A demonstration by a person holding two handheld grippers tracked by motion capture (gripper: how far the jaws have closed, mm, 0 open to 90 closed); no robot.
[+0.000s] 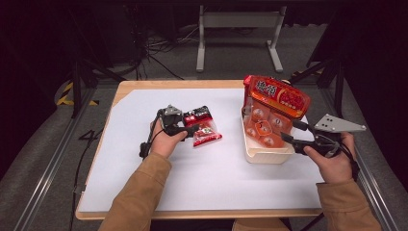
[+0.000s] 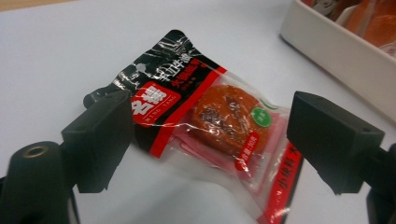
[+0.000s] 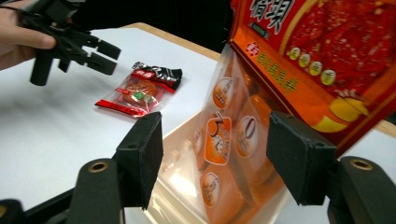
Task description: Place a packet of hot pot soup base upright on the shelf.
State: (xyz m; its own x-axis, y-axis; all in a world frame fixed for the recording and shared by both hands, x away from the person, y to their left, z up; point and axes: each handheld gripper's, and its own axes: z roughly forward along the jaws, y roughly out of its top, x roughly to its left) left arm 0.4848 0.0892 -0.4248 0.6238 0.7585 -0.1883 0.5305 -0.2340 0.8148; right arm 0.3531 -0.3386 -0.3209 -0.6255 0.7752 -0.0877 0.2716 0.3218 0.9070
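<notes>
A dim room with a grey carpeted floor, loose cables and the white legs of a stand at the top of the high view surrounds a wooden table covered by a white sheet. Left of centre in that view, a small snack packet with a black top, red edges and a clear window over a round brown piece lies flat on the sheet. The left claw, held in a hand that comes up from the lower edge in a tan sleeve, sits just at the packet's left side. In the left gripper view the packet lies between the two black jaws, which stand wide; one jaw is close against the packet's black end, the other stands clear of its red edge, and no pad presses on it. At the right of the high view a cream tray holds a large red and orange bag, leaning upright with clear individually wrapped pieces showing below its printed top. The right claw points at the tray's right side, jaws wide; in the right gripper view the bag stands between and beyond the jaws, ungripped.
</notes>
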